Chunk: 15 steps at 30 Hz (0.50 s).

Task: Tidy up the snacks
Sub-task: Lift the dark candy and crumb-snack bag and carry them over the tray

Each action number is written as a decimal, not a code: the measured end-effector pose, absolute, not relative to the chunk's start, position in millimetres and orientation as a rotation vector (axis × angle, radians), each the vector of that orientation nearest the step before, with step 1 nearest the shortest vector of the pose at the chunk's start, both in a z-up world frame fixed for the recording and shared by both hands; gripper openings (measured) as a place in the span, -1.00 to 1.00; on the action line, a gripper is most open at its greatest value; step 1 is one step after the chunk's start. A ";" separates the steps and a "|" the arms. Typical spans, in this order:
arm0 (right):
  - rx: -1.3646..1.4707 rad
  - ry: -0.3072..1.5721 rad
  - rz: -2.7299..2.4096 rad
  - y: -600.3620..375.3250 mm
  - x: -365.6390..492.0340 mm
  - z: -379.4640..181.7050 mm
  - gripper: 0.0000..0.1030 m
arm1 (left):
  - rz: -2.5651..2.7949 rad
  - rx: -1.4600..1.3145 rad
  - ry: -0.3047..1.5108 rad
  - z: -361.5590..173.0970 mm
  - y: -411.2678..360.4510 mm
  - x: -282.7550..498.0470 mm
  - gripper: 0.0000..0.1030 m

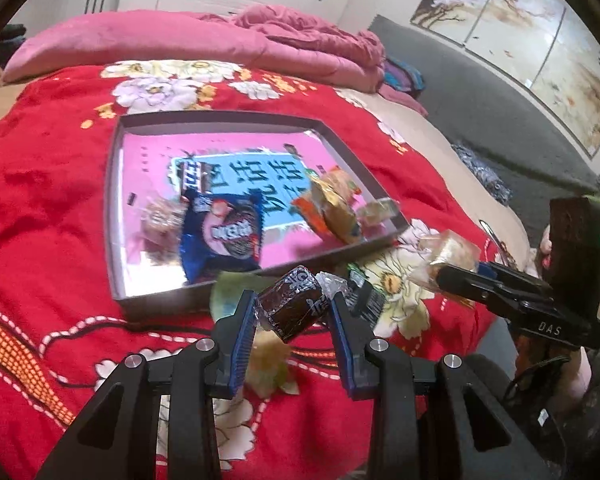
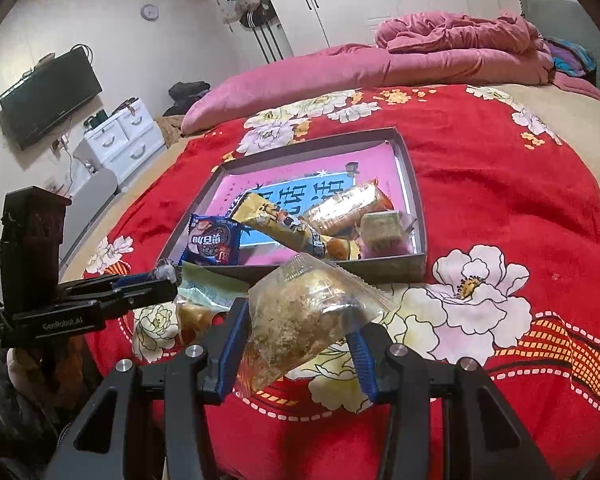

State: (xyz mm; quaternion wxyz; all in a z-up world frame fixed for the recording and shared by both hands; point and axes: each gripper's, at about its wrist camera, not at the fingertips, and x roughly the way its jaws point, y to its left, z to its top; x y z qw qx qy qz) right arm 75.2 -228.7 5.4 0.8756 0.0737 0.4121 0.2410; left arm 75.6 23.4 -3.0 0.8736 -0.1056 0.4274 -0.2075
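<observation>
Left gripper (image 1: 294, 312) pinches a dark-wrapped snack (image 1: 290, 306) — tilted crosswise — right gripper (image 2: 300, 328) clamps a clear-bagged cake (image 2: 304, 316).

I see a bed w/ red floral plush blanket (image 2: 480, 184). Shallow grey cardboard tray (image 2: 384, 268) lies on it just ahead of my grippers; folded pink quilt (image 2: 440, 56) far behind, a pale-green-wrapped snack (image 2: 204, 292) beside tray's near edge.

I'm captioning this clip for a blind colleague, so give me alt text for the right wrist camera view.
The right gripper clamps a clear packet of crumbly pastry above a red floral blanket. Just beyond lies a shallow grey box holding several wrapped snacks, among them a blue cookie packet. The left gripper reaches in from the left.
</observation>
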 end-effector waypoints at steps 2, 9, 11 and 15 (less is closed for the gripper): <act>0.155 0.857 0.498 -228.6 75.8 6.2 -0.07 | -0.419 -0.228 0.893 -2.5 27.6 76.6 -0.28; 0.165 0.844 0.478 -231.1 80.6 7.9 -0.07 | -0.382 -0.236 0.876 -0.5 36.6 78.8 -0.28; 0.172 0.840 0.477 -231.5 81.8 8.7 -0.07 | -0.378 -0.241 0.874 -0.6 38.5 79.9 -0.28; 0.180 0.832 0.469 -231.7 85.8 9.9 -0.07 | -0.360 -0.246 0.873 -1.7 41.8 83.2 -0.28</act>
